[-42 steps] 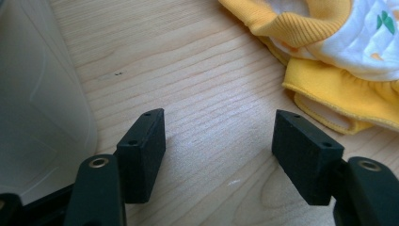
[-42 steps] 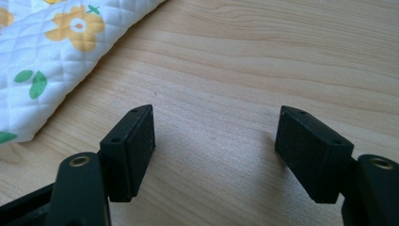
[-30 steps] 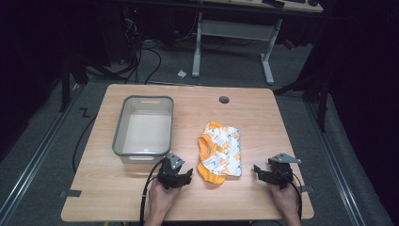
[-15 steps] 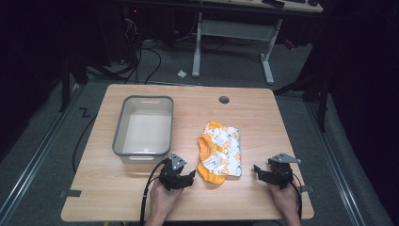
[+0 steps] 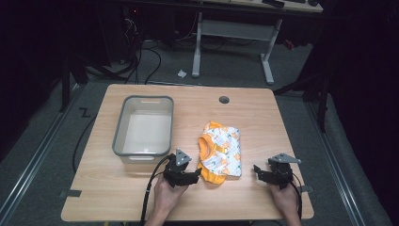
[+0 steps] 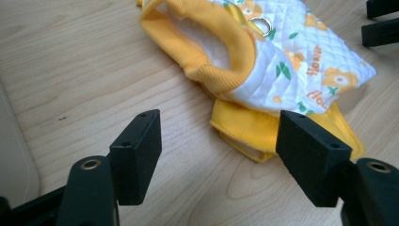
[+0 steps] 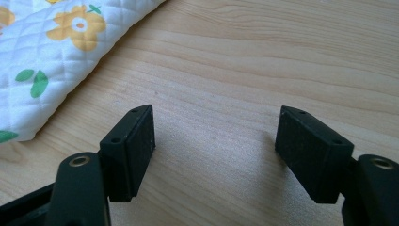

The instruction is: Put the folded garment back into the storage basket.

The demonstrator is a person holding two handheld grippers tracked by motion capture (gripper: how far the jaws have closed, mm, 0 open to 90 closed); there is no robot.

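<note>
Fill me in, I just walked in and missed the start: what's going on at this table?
A person sits at a wooden table with a gripper in each hand. The left gripper sits beside the near edge of a small yellow and white flowered garment, jaws open. The right gripper waits off to the garment's other side, also open. Neither holds anything. A grey bin stands empty nearby.

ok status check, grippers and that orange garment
Left gripper open at garment hem. Right gripper open over bare table. Garment flat beside empty bin. Nothing in the way.
</note>
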